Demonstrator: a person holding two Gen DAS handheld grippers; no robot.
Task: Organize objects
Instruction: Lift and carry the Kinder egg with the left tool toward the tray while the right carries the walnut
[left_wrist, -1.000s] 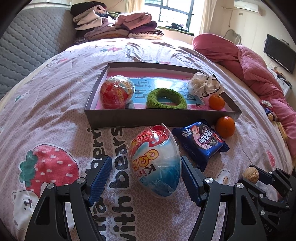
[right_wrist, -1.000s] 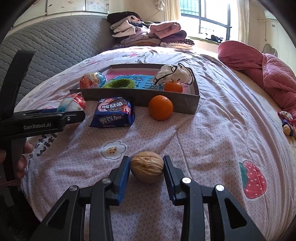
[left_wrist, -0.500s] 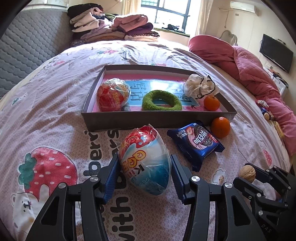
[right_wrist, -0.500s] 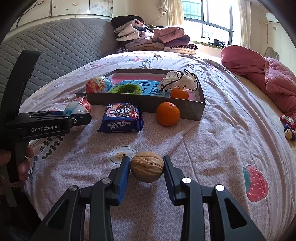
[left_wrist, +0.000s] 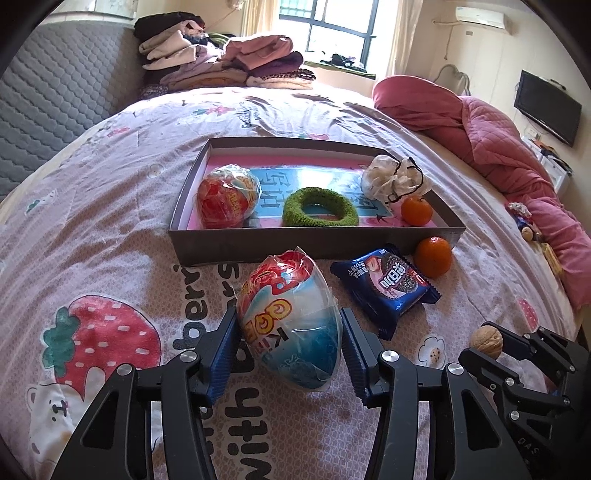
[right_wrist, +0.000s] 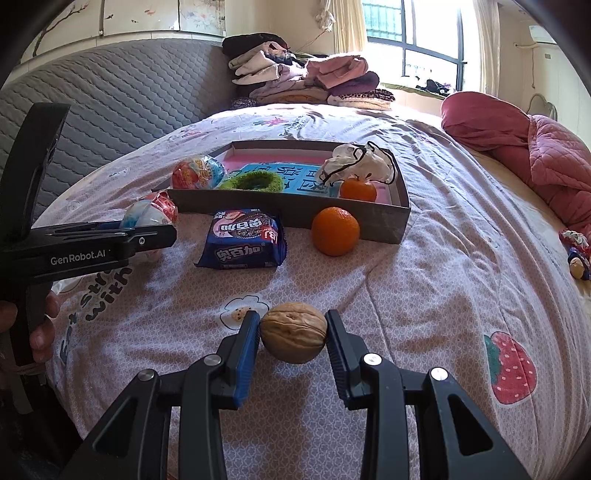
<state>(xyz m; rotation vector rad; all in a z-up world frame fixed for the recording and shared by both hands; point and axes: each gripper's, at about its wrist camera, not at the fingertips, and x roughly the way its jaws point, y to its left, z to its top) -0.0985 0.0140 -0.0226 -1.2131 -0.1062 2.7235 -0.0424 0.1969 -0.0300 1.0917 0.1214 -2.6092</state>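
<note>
The left hand-held gripper has just clamped the wrapped toy egg, ready for boxing; the right hand-held gripper holds a walnut

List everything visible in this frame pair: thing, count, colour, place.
box: 1, grey, pink inside, on bedspread
toy egg in box: 1, red and blue, left end
scrunchie: 1, green, box middle
drawstring pouch: 1, white, right end
oranges: 2, one in box, one outside
cookie pack: 1, blue, before box
clothes pile: folded, far end
quilt: pink, right
left gripper: shut on wrapped egg
right gripper: shut on walnut
hand: grips left handle
</note>
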